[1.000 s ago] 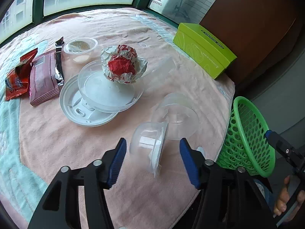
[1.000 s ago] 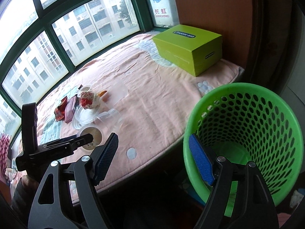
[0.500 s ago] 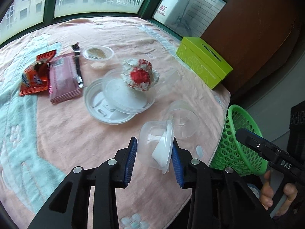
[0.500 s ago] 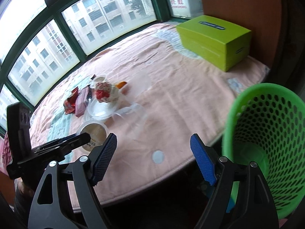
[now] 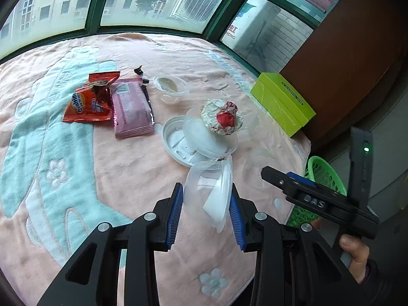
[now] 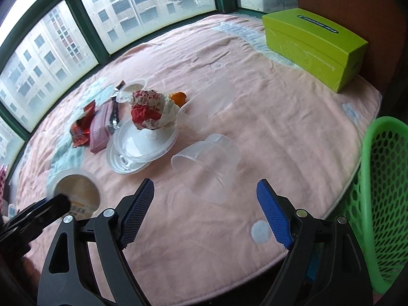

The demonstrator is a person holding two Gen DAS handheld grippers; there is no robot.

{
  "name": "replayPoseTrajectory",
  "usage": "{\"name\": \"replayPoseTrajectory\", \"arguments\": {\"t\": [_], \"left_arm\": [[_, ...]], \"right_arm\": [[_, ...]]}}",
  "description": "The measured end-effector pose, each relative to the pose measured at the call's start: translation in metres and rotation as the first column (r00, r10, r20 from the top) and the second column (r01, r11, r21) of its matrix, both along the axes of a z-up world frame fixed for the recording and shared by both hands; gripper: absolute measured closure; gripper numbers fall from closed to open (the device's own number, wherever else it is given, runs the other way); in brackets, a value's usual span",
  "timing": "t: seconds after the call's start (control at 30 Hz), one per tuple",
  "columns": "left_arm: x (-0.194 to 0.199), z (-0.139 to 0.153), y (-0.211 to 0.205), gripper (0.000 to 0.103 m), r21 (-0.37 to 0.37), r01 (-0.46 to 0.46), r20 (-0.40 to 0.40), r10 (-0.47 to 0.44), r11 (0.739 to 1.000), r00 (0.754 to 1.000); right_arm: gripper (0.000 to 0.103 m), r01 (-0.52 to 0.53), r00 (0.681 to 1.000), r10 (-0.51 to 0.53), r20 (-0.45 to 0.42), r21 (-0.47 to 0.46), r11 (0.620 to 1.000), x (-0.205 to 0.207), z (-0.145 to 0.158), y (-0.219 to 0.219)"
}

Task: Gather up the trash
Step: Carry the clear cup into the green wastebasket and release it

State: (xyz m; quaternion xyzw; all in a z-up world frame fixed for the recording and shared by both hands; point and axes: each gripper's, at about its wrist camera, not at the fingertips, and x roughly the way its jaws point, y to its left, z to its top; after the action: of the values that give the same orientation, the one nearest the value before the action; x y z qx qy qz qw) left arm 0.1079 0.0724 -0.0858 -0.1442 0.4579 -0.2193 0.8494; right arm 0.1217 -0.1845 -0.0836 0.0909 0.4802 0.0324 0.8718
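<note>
The left gripper point(image 5: 206, 213) has its blue fingers point(image 5: 174, 213) pressed against both sides of a small clear plastic cup point(image 5: 207, 195), which lies sideways between them, lifted off the pink-covered table point(image 5: 122, 163), with a white scrap inside it. Beyond the cup on the table sit a white lid point(image 5: 178, 145) under a clear shallow dish point(image 5: 204, 137), and a crumpled red-and-white wrapper point(image 5: 221, 118) rests on that dish. Left of the lid lie a pink packet point(image 5: 131, 111) and an orange snack bag point(image 5: 89, 102). The right gripper point(image 6: 205, 213) has just been opening; its fingers point(image 6: 136, 213) stand wide with nothing between them, aimed at a clear cup point(image 6: 207, 158) lying on its side just right of the lid. A green basket point(image 6: 382, 199) stands off the table's right edge, and a green box point(image 6: 313, 48) sits at the far right.
</note>
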Motion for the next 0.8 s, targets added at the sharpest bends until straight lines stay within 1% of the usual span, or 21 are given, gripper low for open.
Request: {"name": "replayPoseTrajectory", "arguments": {"t": [0.27, 0.37, 0.53, 0.57, 0.6, 0.63, 0.67, 0.7, 0.8], "left_arm": [[0.002, -0.006, 0.016, 0.068, -0.035, -0.014, -0.016, 0.013, 0.999, 1.0], [0.002, -0.007, 0.017, 0.068, -0.038, -0.011, -0.018, 0.011, 0.999, 1.0], [0.005, -0.011, 0.016, 0.068, -0.047, -0.008, -0.031, 0.007, 0.999, 0.999], [0.005, -0.012, 0.016, 0.068, -0.047, -0.007, -0.032, 0.005, 0.999, 0.999], [0.005, -0.012, 0.015, 0.068, -0.046, -0.005, -0.032, 0.003, 0.999, 0.999], [0.005, -0.012, 0.014, 0.068, -0.047, -0.004, -0.031, 0.002, 0.999, 1.0], [0.005, -0.011, 0.013, 0.068, -0.048, -0.003, -0.031, 0.001, 0.999, 1.0], [0.005, -0.011, 0.012, 0.068, -0.047, -0.002, -0.03, 0.001, 0.999, 1.0], [0.005, -0.009, 0.009, 0.068, -0.045, 0.0, -0.026, -0.001, 0.999, 1.0]], "right_arm": [[0.019, 0.045, 0.999, -0.047, -0.023, -0.091, 0.995, 0.019, -0.019, 0.013], [0.019, 0.067, 0.997, -0.071, -0.034, -0.1, 0.993, 0.024, -0.025, 0.01], [0.019, 0.073, 0.996, -0.078, -0.039, -0.116, 0.991, 0.03, -0.03, 0.012], [0.021, 0.077, 0.996, -0.082, -0.041, -0.117, 0.99, 0.03, -0.031, 0.011], [0.027, 0.085, 0.995, -0.09, -0.04, -0.114, 0.99, 0.03, -0.031, 0.01], [0.03, 0.083, 0.995, -0.087, -0.042, -0.105, 0.991, 0.031, -0.032, 0.009], [0.036, 0.074, 0.996, -0.079, -0.049, -0.096, 0.993, 0.032, -0.033, 0.009], [0.038, 0.07, 0.996, -0.074, -0.05, -0.087, 0.994, 0.031, -0.032, 0.007], [0.038, 0.057, 0.998, -0.059, -0.037, -0.071, 0.996, 0.027, -0.028, 0.005]]}}
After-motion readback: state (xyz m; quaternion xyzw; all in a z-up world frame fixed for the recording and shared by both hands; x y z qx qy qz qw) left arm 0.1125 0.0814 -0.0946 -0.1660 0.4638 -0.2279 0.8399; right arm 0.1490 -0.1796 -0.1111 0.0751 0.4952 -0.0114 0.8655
